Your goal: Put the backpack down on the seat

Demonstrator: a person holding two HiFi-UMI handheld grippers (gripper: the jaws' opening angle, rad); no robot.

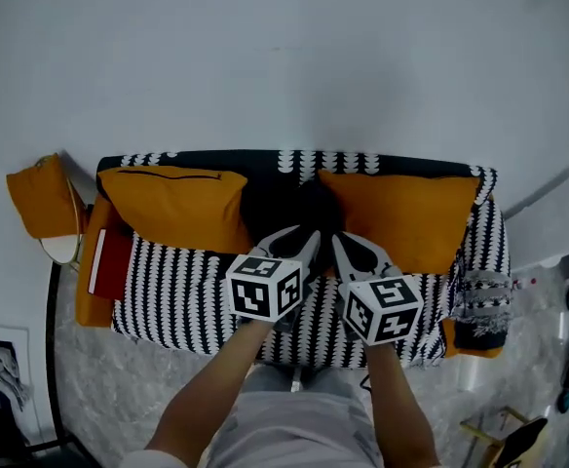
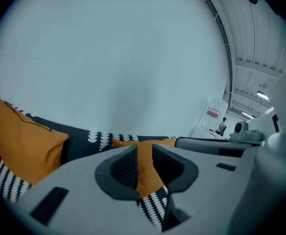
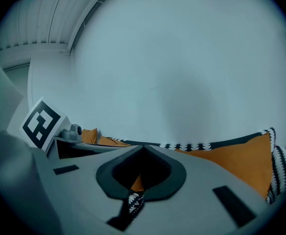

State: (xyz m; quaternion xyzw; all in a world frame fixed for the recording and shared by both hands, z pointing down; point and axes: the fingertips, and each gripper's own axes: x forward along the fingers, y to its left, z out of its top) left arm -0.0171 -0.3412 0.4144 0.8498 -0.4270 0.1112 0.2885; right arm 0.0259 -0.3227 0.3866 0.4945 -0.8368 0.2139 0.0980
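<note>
- Backpack, black and soft-sided (image 1: pixel 299 203): sits on the seat of the black-and-white patterned sofa (image 1: pixel 182 286), at the middle, back against the backrest. Detail of the backpack is too dark to make out.
- It lies between the left orange square cushion (image 1: pixel 177 208) and the right orange square cushion (image 1: pixel 406 217), both propped against the backrest.
- Left gripper (image 1: pixel 304 242): held above the seat front and pointed at the backpack, apart from it. In the left gripper view (image 2: pixel 144 153) the jaws stand apart with nothing between them. Orange cushion (image 2: pixel 148 173) shows through the gap.
- Right gripper (image 1: pixel 348 247): just beside the left one, also aimed at the backpack. In the right gripper view (image 3: pixel 143 150) the jaw tips meet, with nothing gripped.
- Neither gripper touches the backpack.
- Flat red item (image 1: pixel 111 261) rests on the sofa's left end.
- Fringed black-and-white throw (image 1: pixel 474 300) hangs over the right end.
- A third orange cushion (image 1: pixel 36 198) sits off the sofa, to its left.
</note>
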